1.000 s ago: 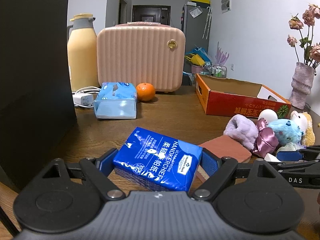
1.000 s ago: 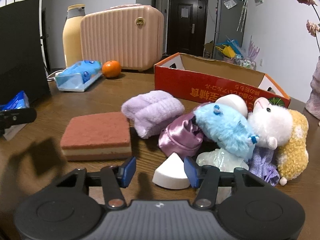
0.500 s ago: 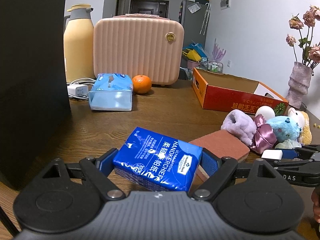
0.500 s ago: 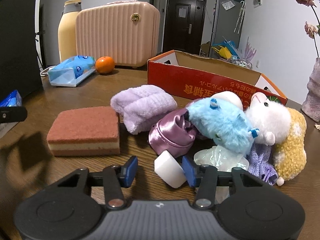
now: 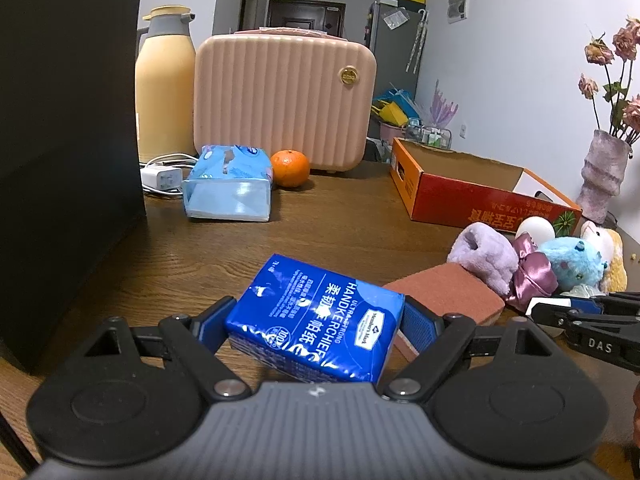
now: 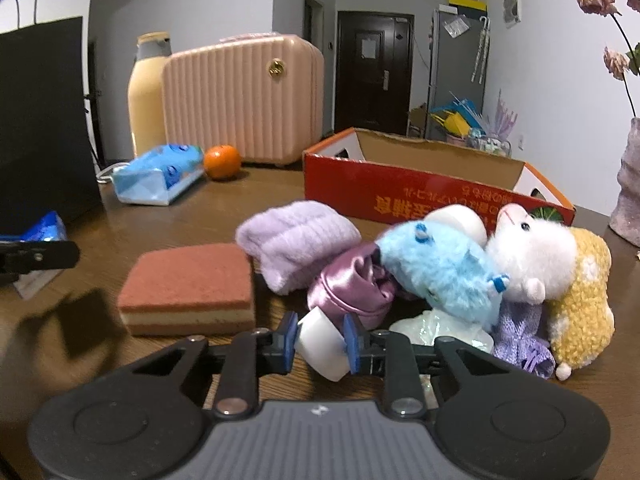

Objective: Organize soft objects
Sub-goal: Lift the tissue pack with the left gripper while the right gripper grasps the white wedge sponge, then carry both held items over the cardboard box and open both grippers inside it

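**A:** What have I got at the bottom of each frame?

**B:** My right gripper (image 6: 320,338) has just been closing and its jaws now pinch the white sponge wedge (image 6: 322,340) at lower centre. My left gripper (image 5: 316,322) is clamped across the blue tissue pack (image 5: 320,316), wide jaws pressed to both sides.

**A:** How do I do this step well?

**B:** I'd squeeze the wedge only lightly, lift it straight clear of the purple satin scrunchie (image 6: 352,284) behind it, then carry it towards the red cardboard box (image 6: 420,190) at mid right.

**A:** Any writing?

**B:** The pack reads "HANDKERCHIEF" and "Member's Mark"; the other gripper's arm at the right edge shows "DAS"
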Demonstrator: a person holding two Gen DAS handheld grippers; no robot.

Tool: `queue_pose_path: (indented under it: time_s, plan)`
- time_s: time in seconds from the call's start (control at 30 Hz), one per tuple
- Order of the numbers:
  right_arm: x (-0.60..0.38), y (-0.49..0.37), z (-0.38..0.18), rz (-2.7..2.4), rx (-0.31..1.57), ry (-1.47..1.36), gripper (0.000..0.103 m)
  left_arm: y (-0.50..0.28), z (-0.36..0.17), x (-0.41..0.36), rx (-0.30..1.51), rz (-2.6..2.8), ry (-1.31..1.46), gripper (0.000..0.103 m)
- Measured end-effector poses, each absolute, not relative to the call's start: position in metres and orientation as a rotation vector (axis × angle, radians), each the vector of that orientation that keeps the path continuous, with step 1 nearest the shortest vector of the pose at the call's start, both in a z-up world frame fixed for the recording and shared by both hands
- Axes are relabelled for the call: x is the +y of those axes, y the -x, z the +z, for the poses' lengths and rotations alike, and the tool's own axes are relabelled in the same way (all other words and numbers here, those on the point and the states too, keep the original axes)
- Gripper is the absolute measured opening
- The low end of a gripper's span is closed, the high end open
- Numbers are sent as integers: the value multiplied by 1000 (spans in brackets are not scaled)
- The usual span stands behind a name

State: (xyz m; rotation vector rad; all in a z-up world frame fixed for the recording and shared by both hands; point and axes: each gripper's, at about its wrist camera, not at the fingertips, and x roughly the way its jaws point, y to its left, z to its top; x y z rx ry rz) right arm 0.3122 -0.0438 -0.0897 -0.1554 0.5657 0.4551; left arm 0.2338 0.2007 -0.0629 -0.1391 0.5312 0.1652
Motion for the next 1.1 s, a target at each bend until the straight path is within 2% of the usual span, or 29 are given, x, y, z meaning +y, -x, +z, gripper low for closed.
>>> queue_pose_path:
  time_s: [0.37, 1.1]
  plan:
    - [-50, -296, -70, 510, 475, 112, 24, -232, -58, 197, 495, 212, 173, 87]
    - [-97, -305, -33, 457, 344, 45, 24, -243, -37, 125, 426, 154, 169, 87]
